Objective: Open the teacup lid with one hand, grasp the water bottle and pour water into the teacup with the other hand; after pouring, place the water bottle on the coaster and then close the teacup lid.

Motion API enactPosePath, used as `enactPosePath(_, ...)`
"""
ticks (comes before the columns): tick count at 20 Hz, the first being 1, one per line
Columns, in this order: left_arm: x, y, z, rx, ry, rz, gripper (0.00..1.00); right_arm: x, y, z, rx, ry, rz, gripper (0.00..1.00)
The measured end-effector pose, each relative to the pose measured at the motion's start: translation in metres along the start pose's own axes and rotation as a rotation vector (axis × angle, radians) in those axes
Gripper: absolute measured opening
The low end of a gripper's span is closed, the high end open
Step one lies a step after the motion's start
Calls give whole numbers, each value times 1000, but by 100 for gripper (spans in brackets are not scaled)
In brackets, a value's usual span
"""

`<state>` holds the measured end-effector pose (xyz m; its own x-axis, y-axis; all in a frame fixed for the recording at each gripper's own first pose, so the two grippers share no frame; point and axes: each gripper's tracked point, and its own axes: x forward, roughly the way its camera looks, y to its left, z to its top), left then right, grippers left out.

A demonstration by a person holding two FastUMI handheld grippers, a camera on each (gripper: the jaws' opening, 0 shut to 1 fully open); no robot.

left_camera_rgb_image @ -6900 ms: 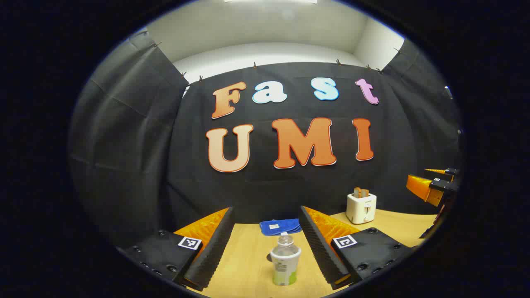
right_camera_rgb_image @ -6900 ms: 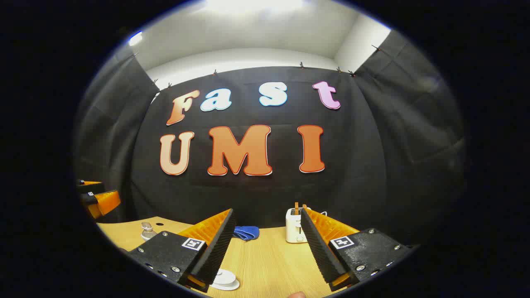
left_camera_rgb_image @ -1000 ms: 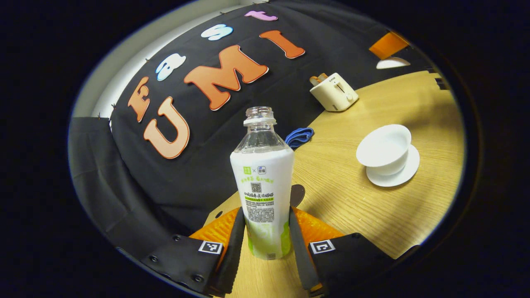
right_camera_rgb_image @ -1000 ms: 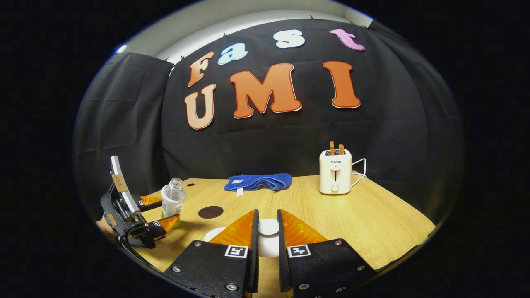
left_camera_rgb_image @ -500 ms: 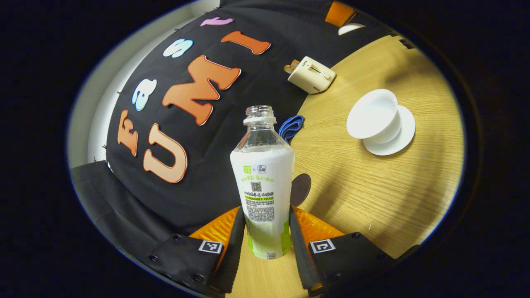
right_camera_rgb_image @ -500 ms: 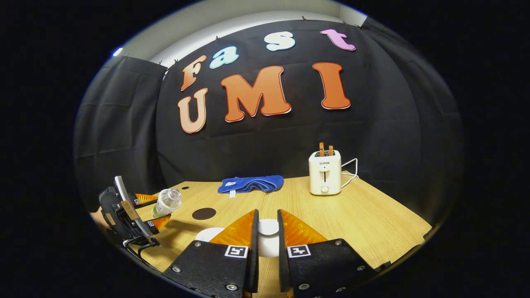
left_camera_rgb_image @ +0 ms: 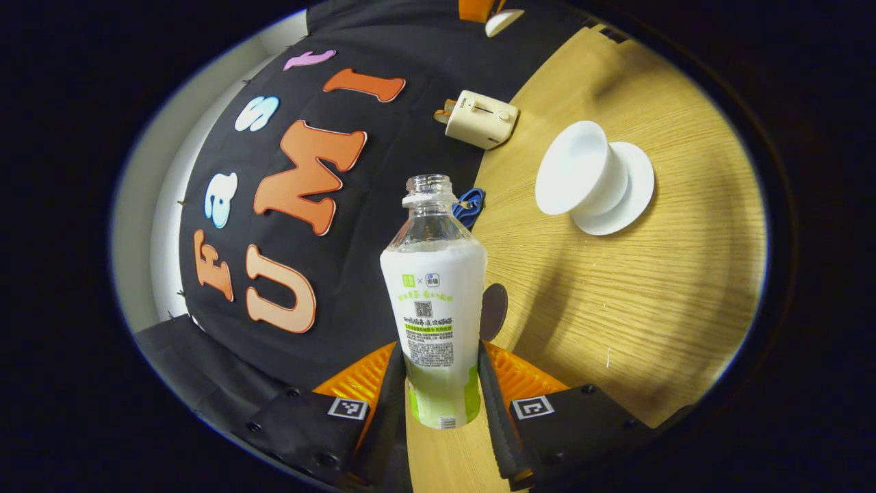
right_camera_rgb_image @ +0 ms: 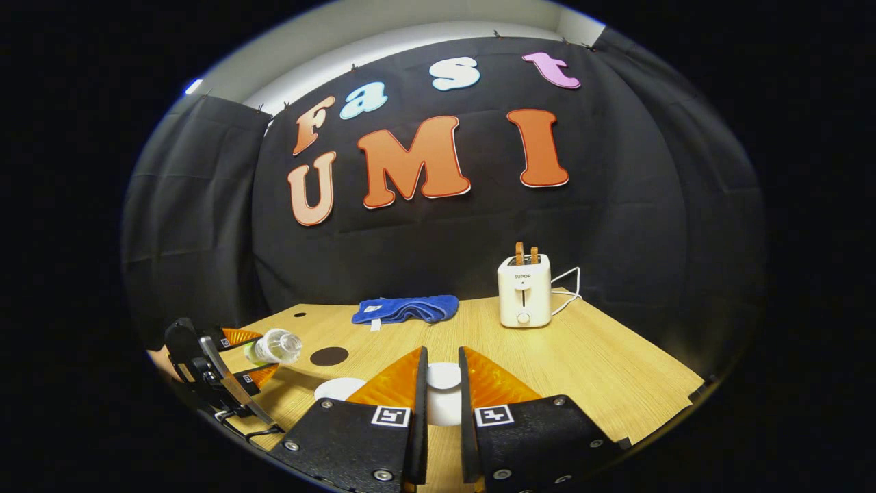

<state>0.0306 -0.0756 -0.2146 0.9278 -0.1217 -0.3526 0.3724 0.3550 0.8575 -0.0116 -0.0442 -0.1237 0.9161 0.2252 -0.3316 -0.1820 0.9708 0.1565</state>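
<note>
Uncapped water bottle in left claw; lidless teacup apart.

Left gripper: black bodies with screws, square black-and-white tags, orange ribbed fingers faced with black pads. Right gripper: same build, silver screws, tags beside the fingers, orange ribs.

Black cloth wall backs a light wood bench. Near its back edge: cream toaster, folded blue cloth. Pale ceiling above.
</note>
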Motion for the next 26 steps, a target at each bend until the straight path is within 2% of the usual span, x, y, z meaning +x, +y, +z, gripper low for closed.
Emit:
enactPosePath(2,0,-3,0,40,1,-3,62,-1,-3,-1,-3,1,-6,20)
enactPosePath(19,-2,17,23,372,-34,52,60,-5,-11,-3,-30,-1,-13,20)
enactPosePath(21,-3,20,26,413,-37,69,62,-5,-10,-2,-32,-1,-11,20)
enactPosePath(25,-3,27,27,477,-40,84,60,-5,-8,-2,-37,-2,-2,20)
enactPosePath(26,-2,28,28,493,-41,86,62,-6,-8,-2,-36,-1,-3,20)
